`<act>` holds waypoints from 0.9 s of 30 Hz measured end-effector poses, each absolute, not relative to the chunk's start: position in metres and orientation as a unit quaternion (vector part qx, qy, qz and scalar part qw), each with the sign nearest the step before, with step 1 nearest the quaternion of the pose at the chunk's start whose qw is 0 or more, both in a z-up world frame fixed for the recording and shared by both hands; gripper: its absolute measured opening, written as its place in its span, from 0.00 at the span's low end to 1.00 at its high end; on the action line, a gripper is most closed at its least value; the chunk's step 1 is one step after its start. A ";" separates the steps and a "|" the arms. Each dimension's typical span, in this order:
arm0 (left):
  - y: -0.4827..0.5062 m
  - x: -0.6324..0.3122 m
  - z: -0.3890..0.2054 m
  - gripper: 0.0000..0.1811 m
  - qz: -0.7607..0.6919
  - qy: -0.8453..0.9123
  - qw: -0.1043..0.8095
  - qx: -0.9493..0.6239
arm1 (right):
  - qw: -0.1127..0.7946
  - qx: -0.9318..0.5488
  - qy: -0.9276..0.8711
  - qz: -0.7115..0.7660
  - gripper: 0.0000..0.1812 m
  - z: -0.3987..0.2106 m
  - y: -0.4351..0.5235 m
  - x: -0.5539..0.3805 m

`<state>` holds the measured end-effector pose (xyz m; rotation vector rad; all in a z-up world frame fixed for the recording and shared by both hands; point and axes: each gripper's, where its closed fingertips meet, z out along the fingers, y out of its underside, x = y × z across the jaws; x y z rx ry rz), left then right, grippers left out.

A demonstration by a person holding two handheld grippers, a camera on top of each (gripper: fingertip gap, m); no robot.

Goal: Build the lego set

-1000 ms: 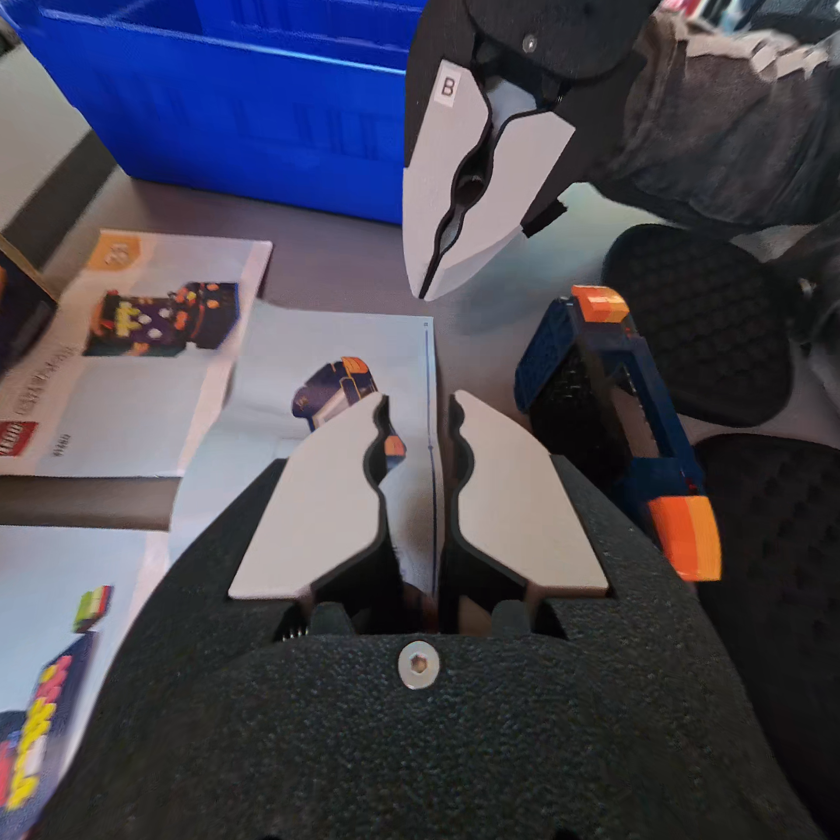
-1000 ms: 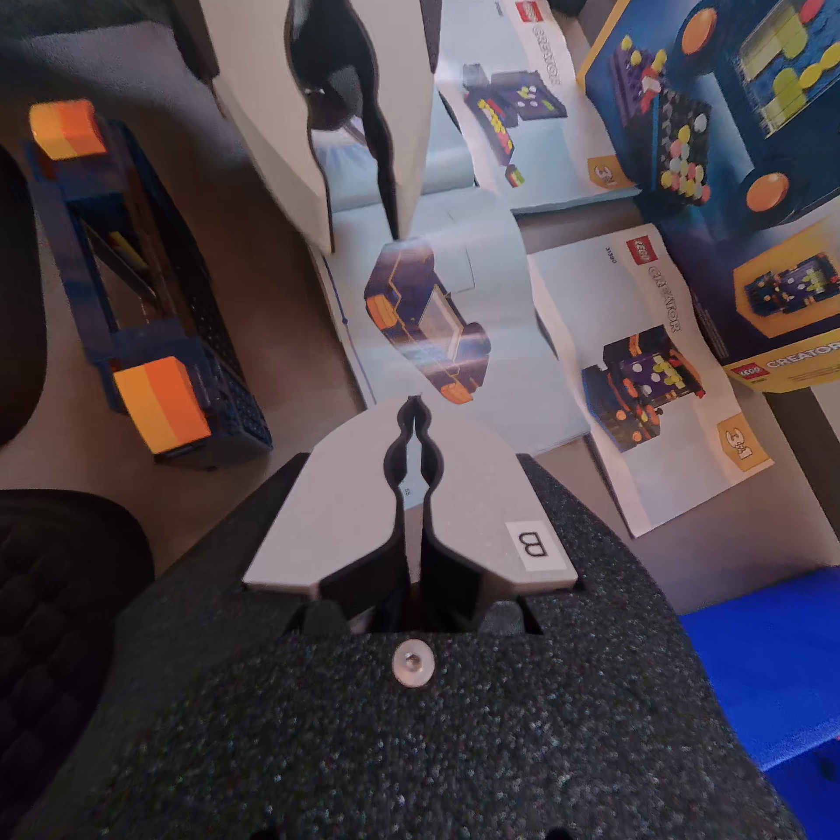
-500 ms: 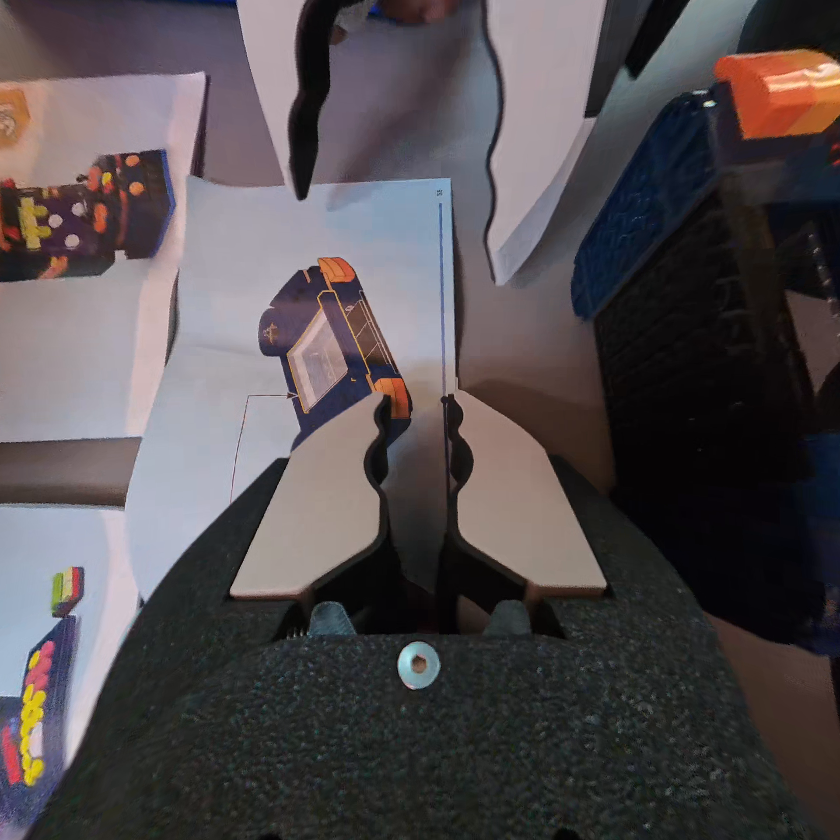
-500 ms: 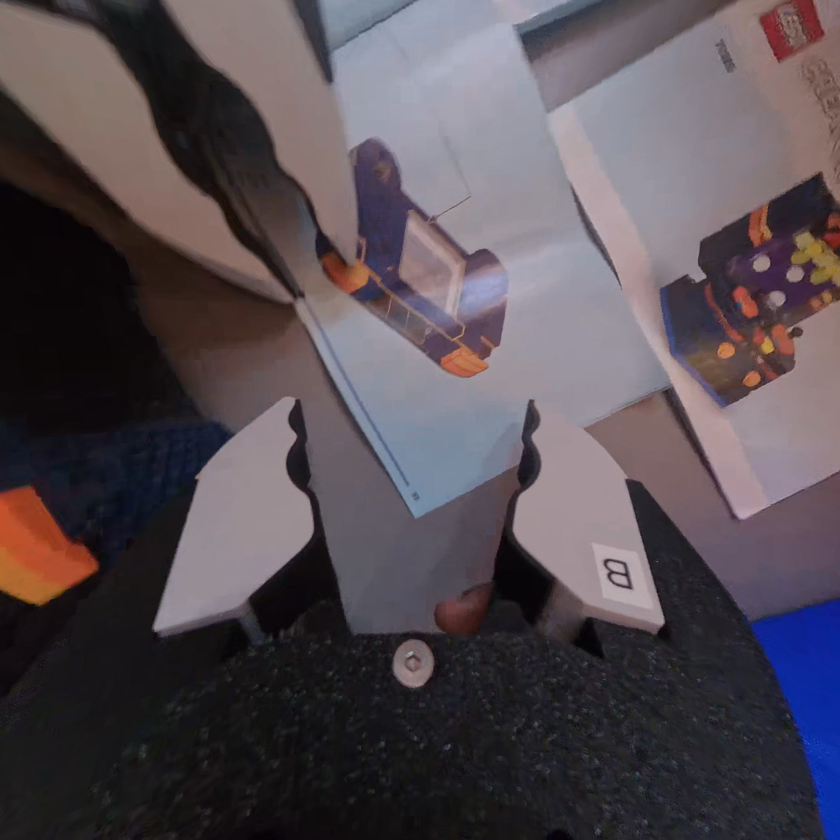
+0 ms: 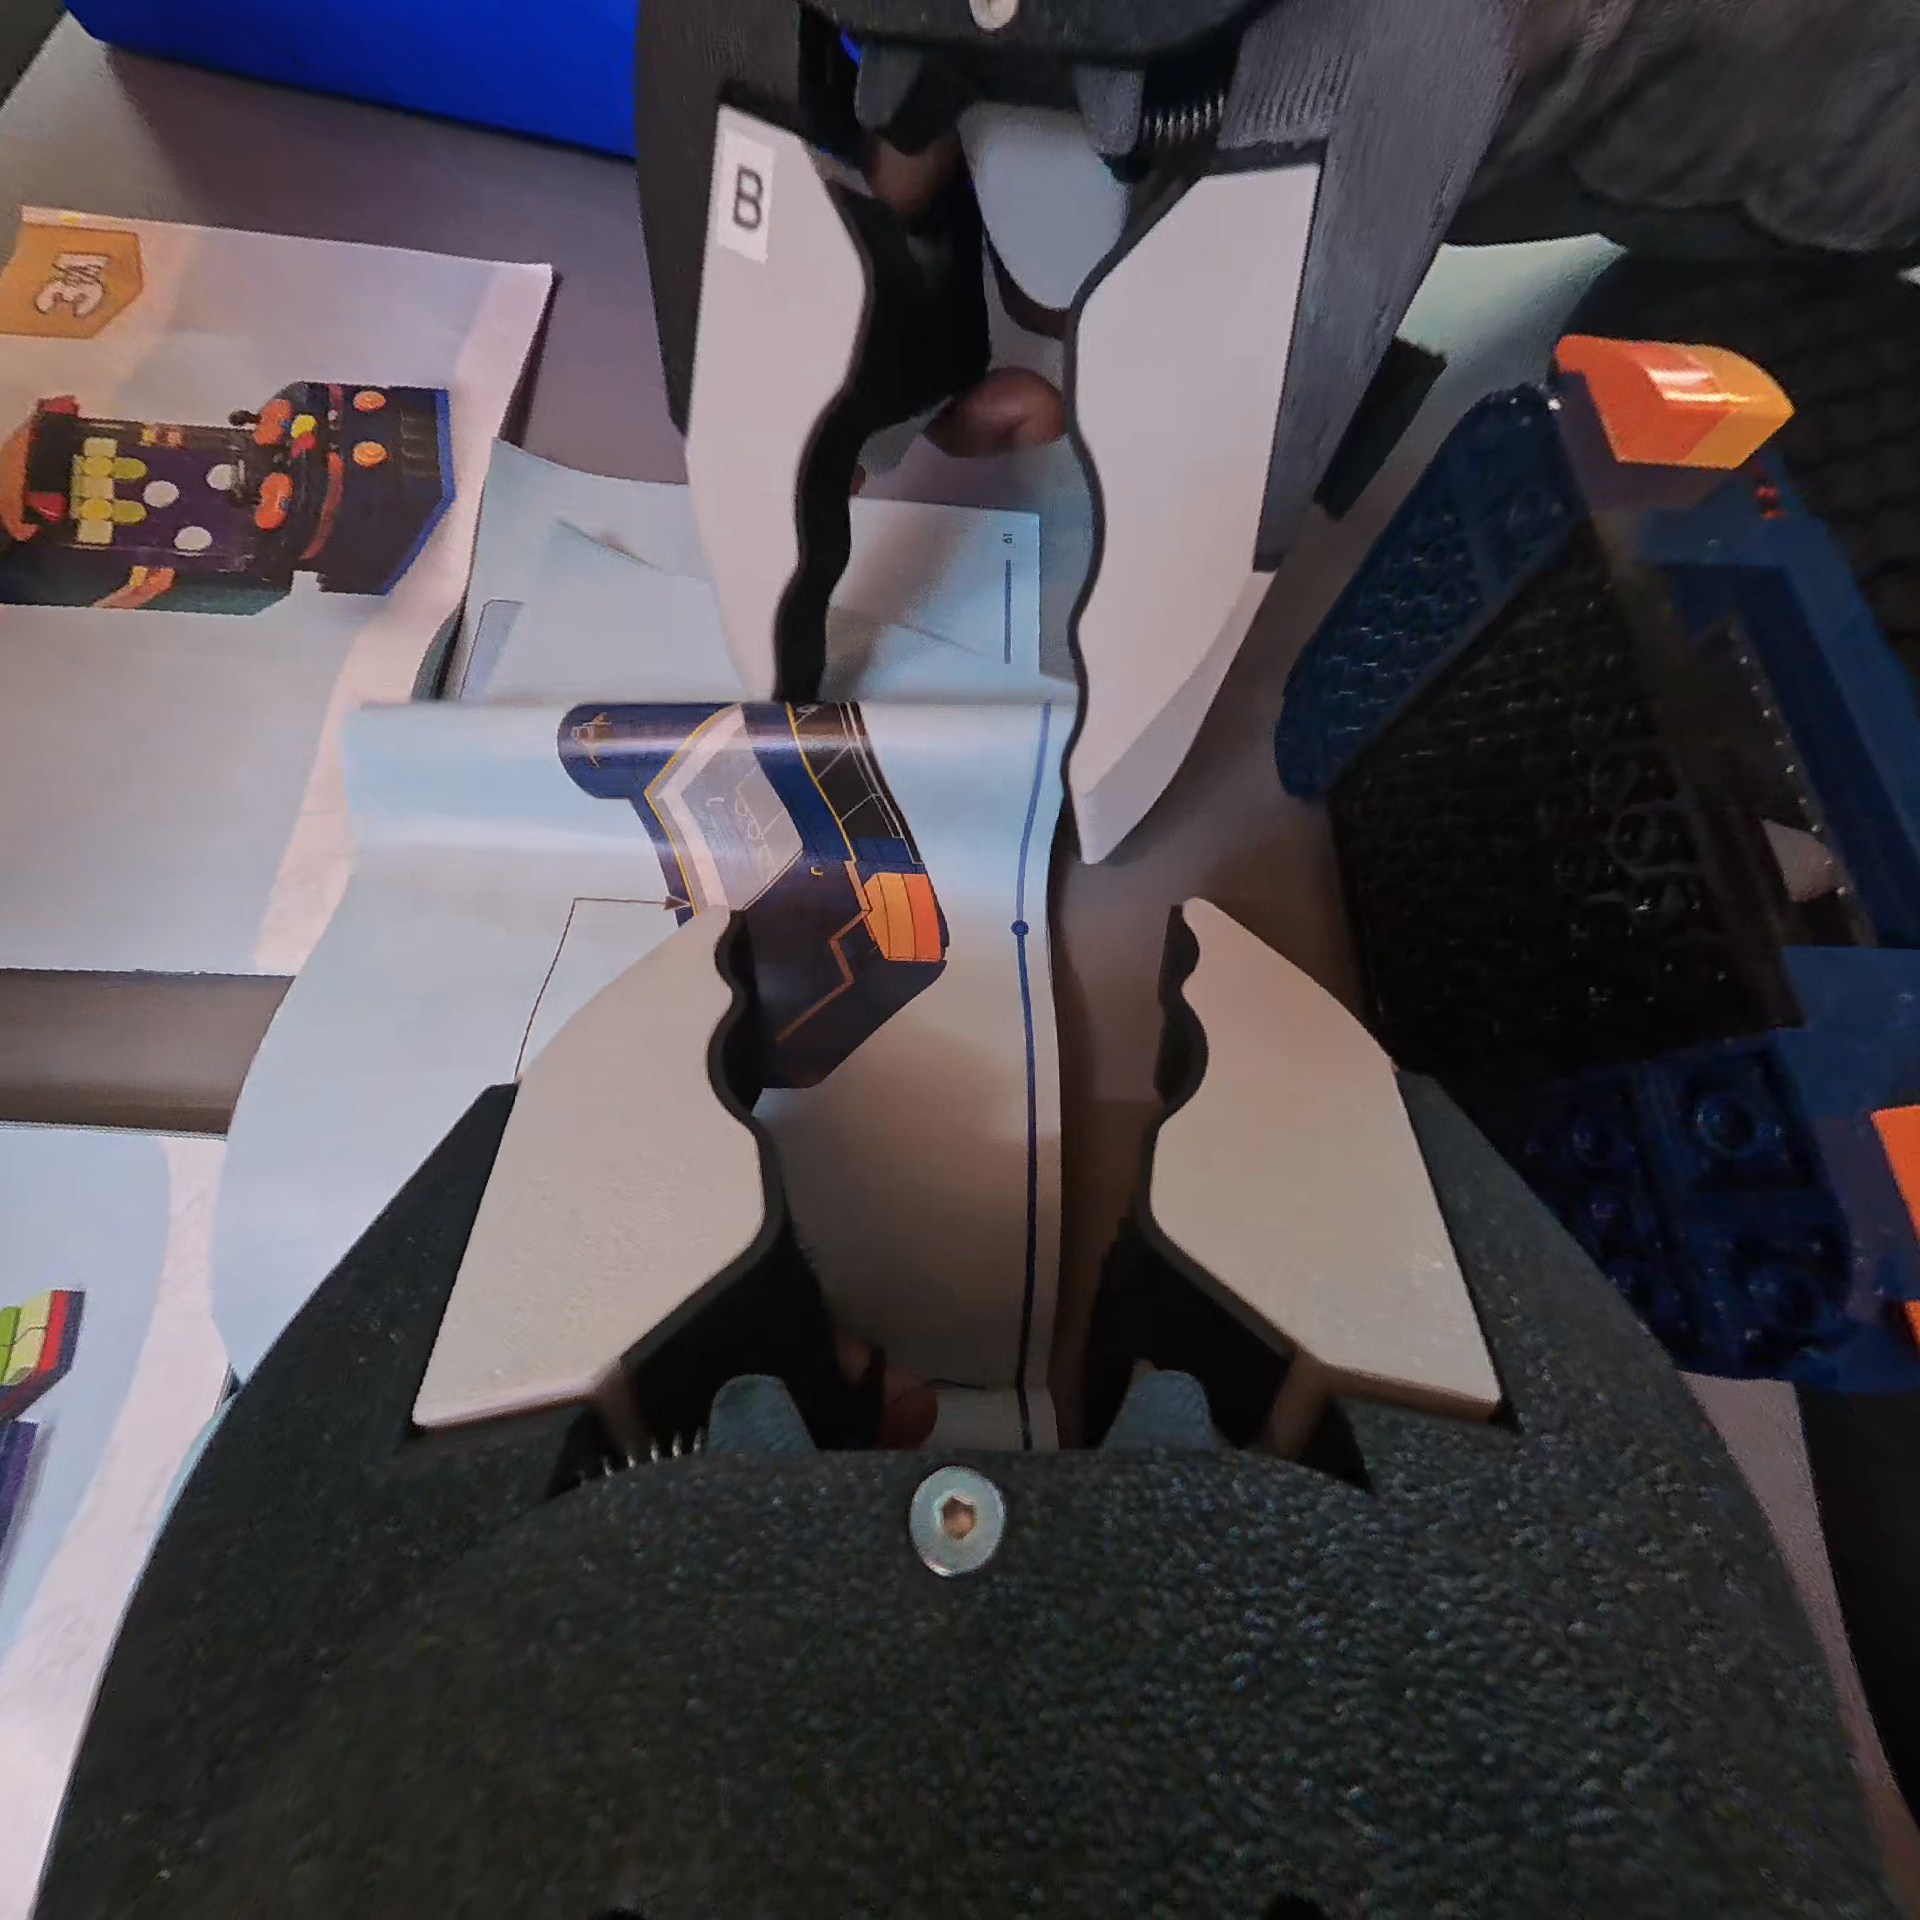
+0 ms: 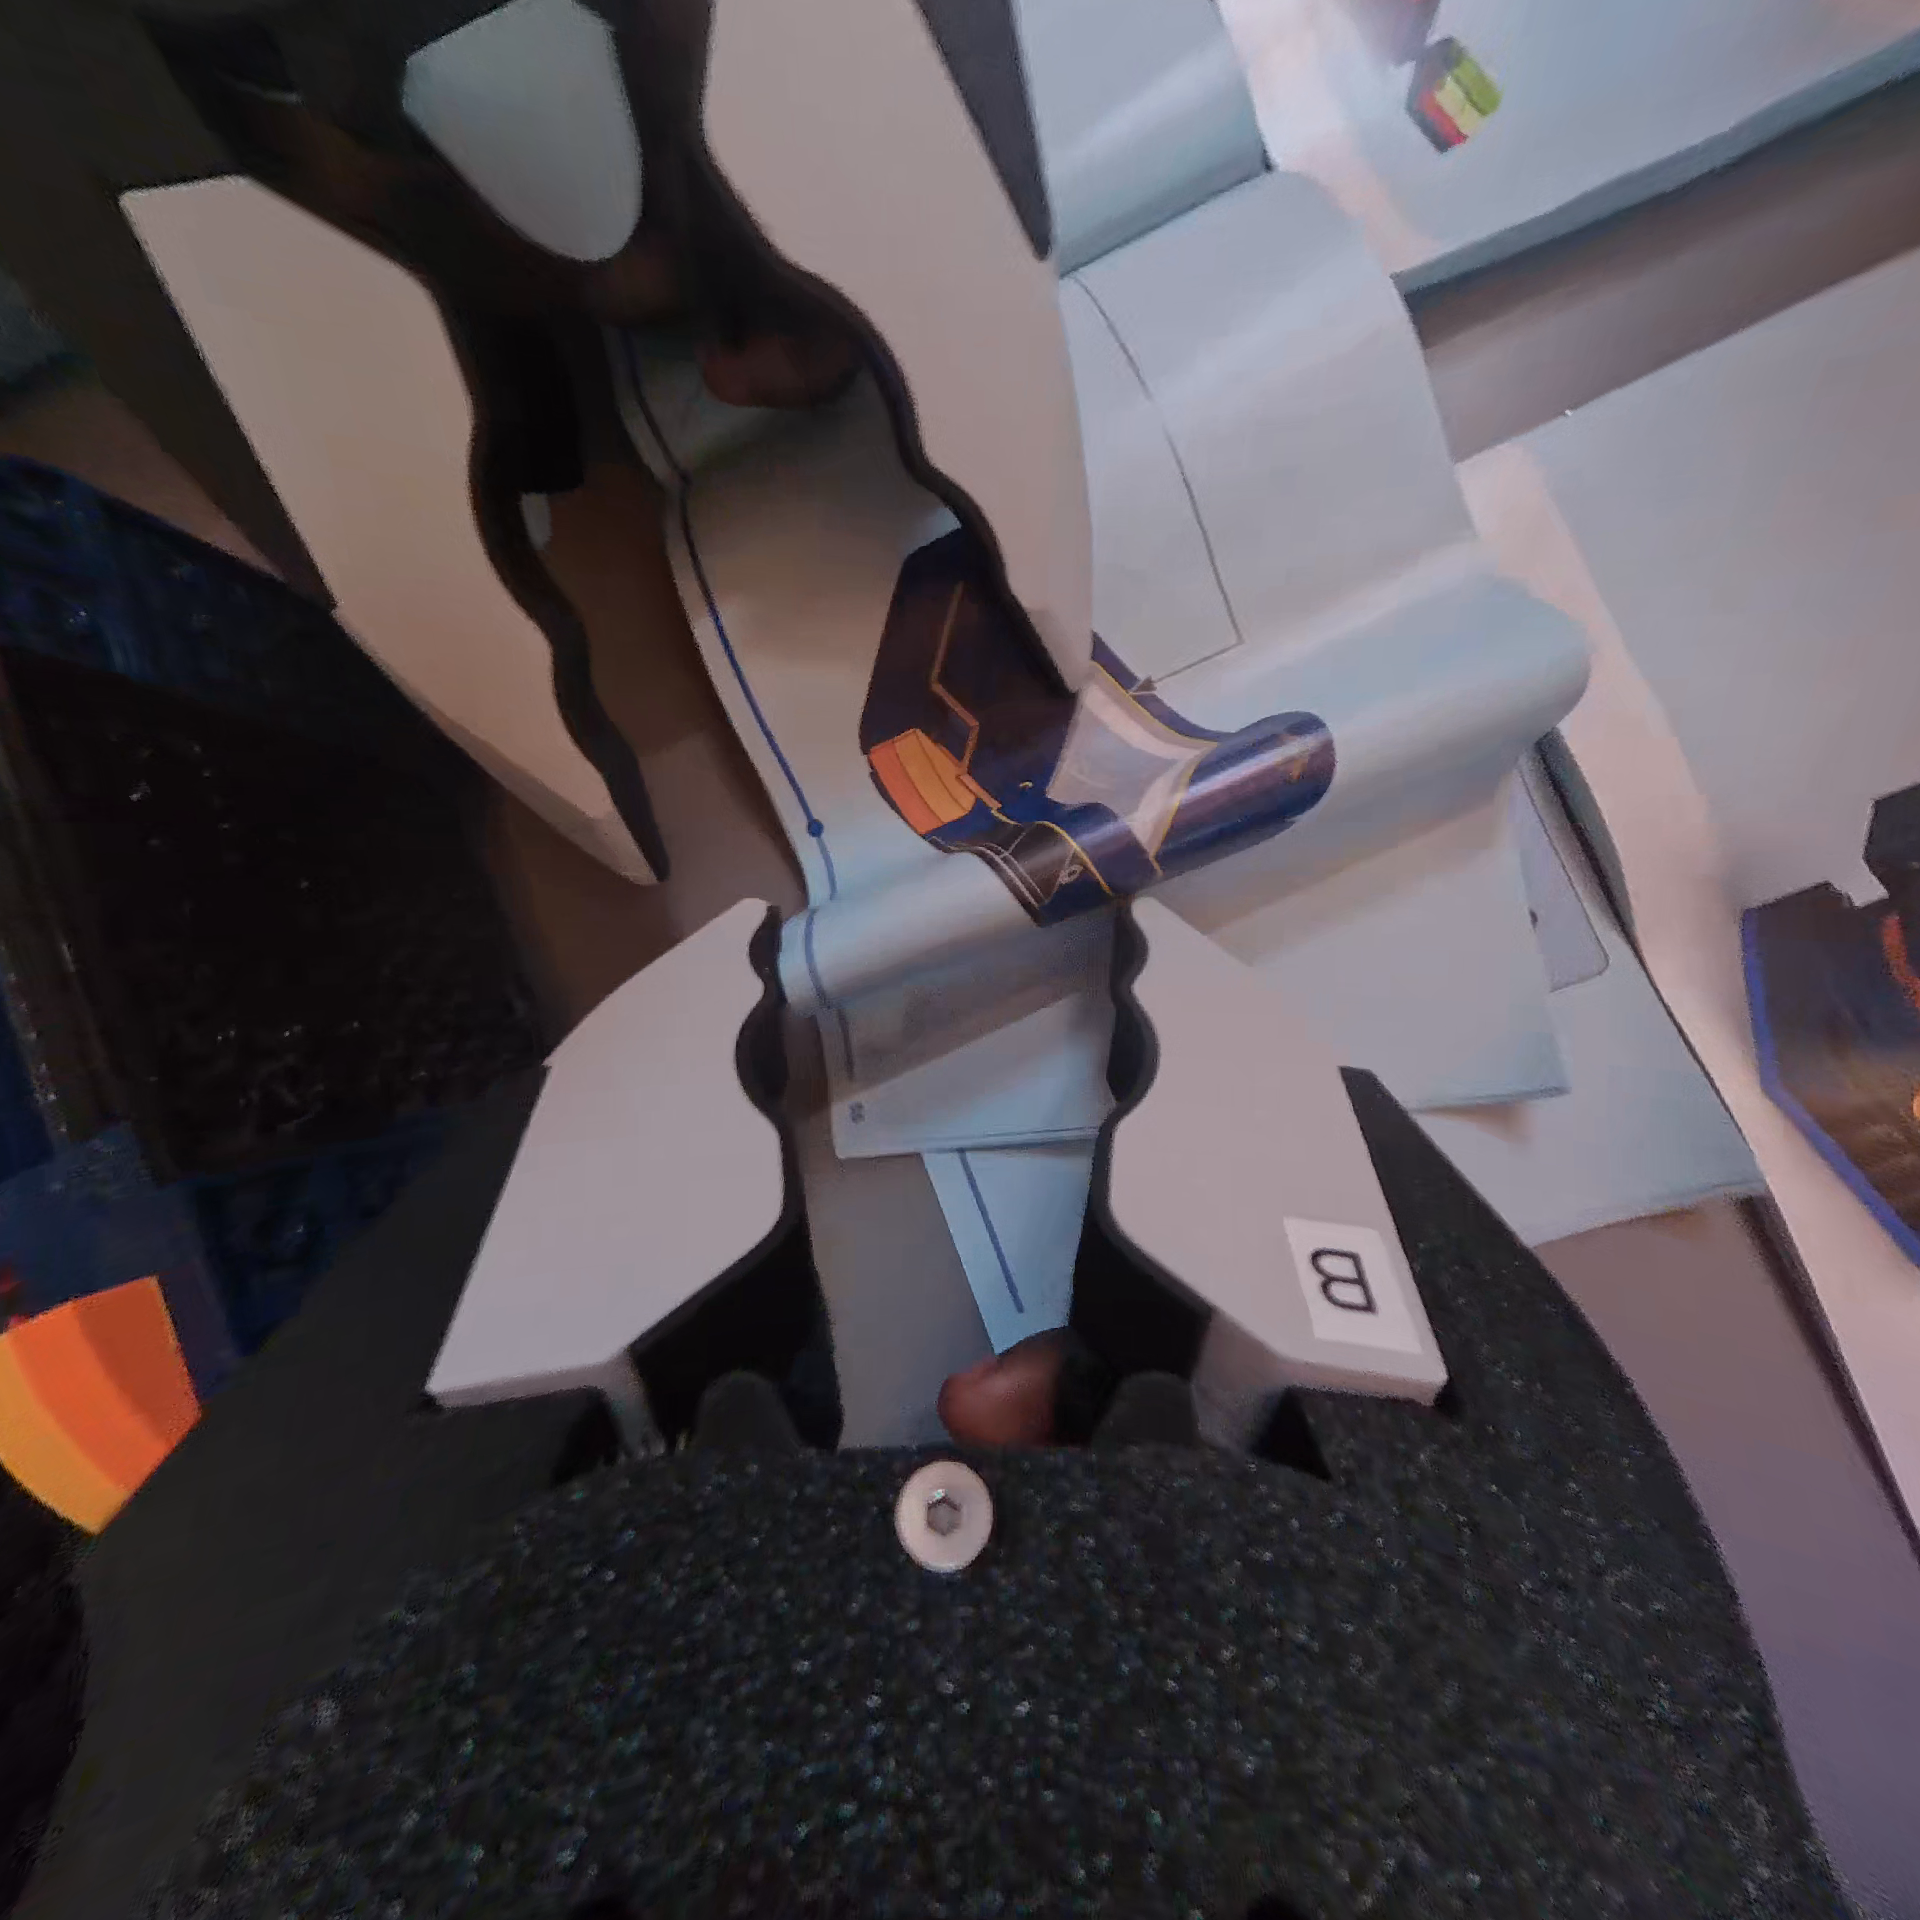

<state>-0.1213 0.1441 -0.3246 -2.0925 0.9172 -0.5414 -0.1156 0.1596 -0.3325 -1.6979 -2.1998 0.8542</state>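
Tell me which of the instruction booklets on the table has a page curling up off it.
The middle booklet, whose page shows a dark blue and orange car, between both open grippers. Its page arches upward, while the booklet to its left showing an arcade machine lies flat.

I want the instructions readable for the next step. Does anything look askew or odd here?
Yes: the open booklet page showing the blue model is curled up into a roll instead of lying flat, so its picture bends over the fold. Both the left gripper and right gripper are open around it. The part-built blue model lies beside it.
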 end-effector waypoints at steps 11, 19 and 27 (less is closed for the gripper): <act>0.149 -0.129 -0.316 0.43 -0.196 0.346 0.423 -0.814 | 0.207 -0.525 -0.775 0.285 0.21 -0.309 0.170 -0.114; 0.161 -0.144 -0.294 0.38 -0.108 0.351 0.492 -0.789 | 0.328 -0.471 -0.779 0.252 0.06 -0.278 0.181 -0.122; 0.153 -0.115 -0.262 0.11 -0.077 0.409 0.506 -0.756 | 0.366 -0.409 -0.800 0.244 0.03 -0.265 0.162 -0.124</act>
